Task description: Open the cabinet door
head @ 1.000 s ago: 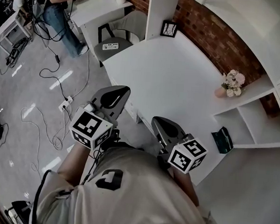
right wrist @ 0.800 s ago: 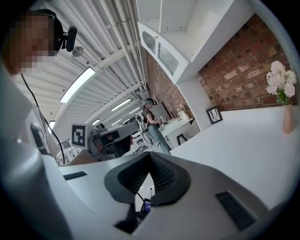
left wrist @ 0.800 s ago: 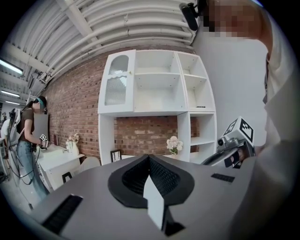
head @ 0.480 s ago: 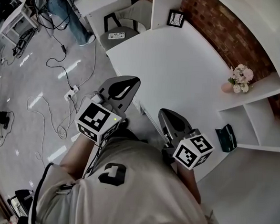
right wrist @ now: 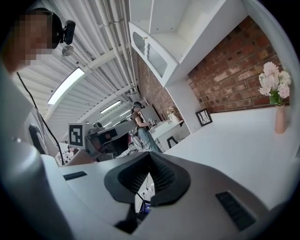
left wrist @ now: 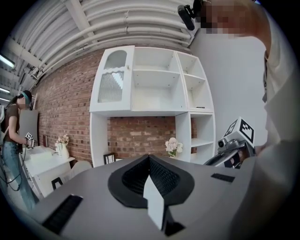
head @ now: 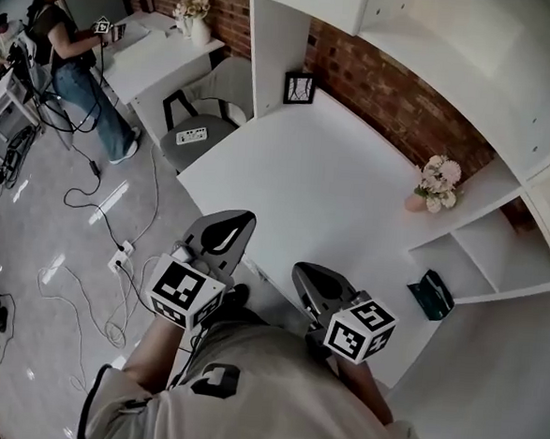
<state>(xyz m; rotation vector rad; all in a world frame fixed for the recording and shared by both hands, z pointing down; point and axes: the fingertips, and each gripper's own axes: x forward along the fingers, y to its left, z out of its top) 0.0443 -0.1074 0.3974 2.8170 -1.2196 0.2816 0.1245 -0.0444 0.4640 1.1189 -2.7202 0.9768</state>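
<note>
Left gripper [left wrist: 149,158] below ribbed-glass cabinet door [left wrist: 114,79]

Left gripper view: cabinet door [left wrist: 112,77] is in frame, but its handle is a speck, shape unreadable. Right gripper view: the cabinet's upper shelves run out past the top of the frame. Head view: cabinet [head: 303,23] cut by the top edge, door front not visible from there. Everything behind the marker cubes on the left gripper [head: 229,228] and right gripper [head: 311,275] is buried under the person's shirt [head: 263,391]. Dark teal item [head: 434,295] near the lower shelves [head: 498,253] — can't identify. Framed picture [head: 300,87] — content too small. Flat thing [head: 191,135] on the chair [head: 216,121]: same.
</note>
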